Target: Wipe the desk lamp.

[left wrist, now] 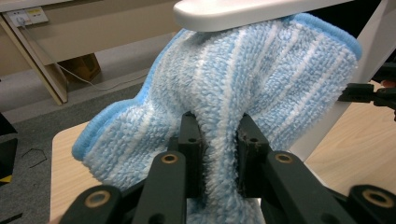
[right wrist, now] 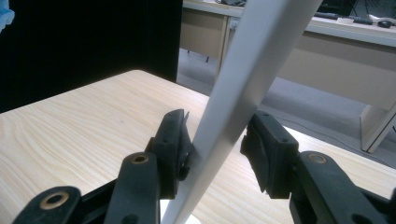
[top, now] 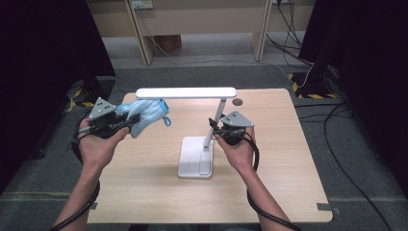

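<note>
A white desk lamp stands mid-table, with its flat base (top: 195, 163), a slanted stem (top: 215, 122) and a long head (top: 185, 92) stretching left. My left gripper (top: 132, 120) is shut on a bunched light-blue striped cloth (top: 144, 115) that it holds up against the left end of the lamp head. In the left gripper view the cloth (left wrist: 261, 84) bulges out of the jaws (left wrist: 219, 140) and touches the underside of the head (left wrist: 243, 11). My right gripper (top: 214, 130) is shut on the stem (right wrist: 252, 70), with both pads (right wrist: 217, 140) pressing its sides low down.
The wooden table (top: 279, 144) has bare room on the right and along the front edge. A small dark round grommet (top: 237, 101) sits near the back edge. Desks and cables lie on the floor beyond, with dark curtains on both sides.
</note>
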Demonstrator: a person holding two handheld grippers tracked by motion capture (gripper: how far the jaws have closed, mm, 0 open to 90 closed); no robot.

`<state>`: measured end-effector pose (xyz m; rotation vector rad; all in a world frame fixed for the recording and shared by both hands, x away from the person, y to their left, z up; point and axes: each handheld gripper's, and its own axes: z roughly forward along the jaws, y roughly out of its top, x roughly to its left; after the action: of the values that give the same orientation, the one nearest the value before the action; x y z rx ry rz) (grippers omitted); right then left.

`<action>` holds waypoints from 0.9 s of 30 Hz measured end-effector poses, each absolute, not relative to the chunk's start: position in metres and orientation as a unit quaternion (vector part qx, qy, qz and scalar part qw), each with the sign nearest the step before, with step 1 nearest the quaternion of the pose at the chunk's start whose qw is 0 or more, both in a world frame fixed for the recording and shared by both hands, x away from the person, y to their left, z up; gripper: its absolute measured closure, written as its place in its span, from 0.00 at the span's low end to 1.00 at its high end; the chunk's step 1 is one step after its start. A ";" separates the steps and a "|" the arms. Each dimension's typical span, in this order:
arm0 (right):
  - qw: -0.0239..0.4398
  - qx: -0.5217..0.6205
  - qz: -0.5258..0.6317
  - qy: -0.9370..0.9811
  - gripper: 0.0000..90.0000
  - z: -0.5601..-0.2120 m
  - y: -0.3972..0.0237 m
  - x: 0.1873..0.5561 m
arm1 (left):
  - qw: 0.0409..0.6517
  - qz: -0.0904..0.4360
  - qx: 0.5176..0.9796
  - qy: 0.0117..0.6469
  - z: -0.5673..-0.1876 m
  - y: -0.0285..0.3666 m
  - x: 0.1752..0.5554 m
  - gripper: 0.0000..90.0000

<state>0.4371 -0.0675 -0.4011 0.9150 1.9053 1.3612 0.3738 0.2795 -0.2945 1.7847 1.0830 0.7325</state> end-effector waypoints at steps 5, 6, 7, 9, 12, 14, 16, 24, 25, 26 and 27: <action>0.310 0.347 0.512 0.722 0.65 -0.401 -0.067 0.437 | 0.447 0.297 0.721 0.439 -0.294 0.279 0.372 0.83; 0.312 0.346 0.512 0.722 0.65 -0.401 -0.067 0.437 | 0.447 0.297 0.720 0.440 -0.293 0.279 0.372 0.84; 0.312 0.347 0.511 0.722 0.65 -0.401 -0.066 0.437 | 0.446 0.297 0.720 0.441 -0.292 0.278 0.372 0.84; 0.312 0.350 0.509 0.722 0.65 -0.401 -0.066 0.436 | 0.445 0.297 0.720 0.441 -0.291 0.278 0.372 0.83; 0.311 0.352 0.507 0.723 0.65 -0.400 -0.066 0.436 | 0.444 0.296 0.721 0.443 -0.289 0.277 0.373 0.84; 0.313 0.350 0.507 0.723 0.65 -0.401 -0.066 0.437 | 0.444 0.296 0.719 0.445 -0.288 0.276 0.373 0.84; 0.316 0.349 0.505 0.724 0.65 -0.401 -0.066 0.436 | 0.443 0.295 0.720 0.446 -0.287 0.275 0.373 0.84; 0.321 0.348 0.499 0.726 0.65 -0.400 -0.064 0.436 | 0.439 0.293 0.725 0.443 -0.284 0.265 0.378 0.83; 0.321 0.348 0.499 0.726 0.65 -0.400 -0.064 0.437 | 0.439 0.292 0.725 0.443 -0.284 0.264 0.378 0.83; 0.322 0.347 0.499 0.725 0.65 -0.400 -0.064 0.437 | 0.439 0.293 0.725 0.443 -0.284 0.263 0.379 0.83; 0.323 0.346 0.500 0.726 0.65 -0.400 -0.063 0.437 | 0.439 0.291 0.726 0.443 -0.284 0.262 0.380 0.83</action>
<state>0.4367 -0.0635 -0.4002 0.9082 1.9042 1.3113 0.3798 0.2617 -0.2836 1.8038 1.1003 0.7234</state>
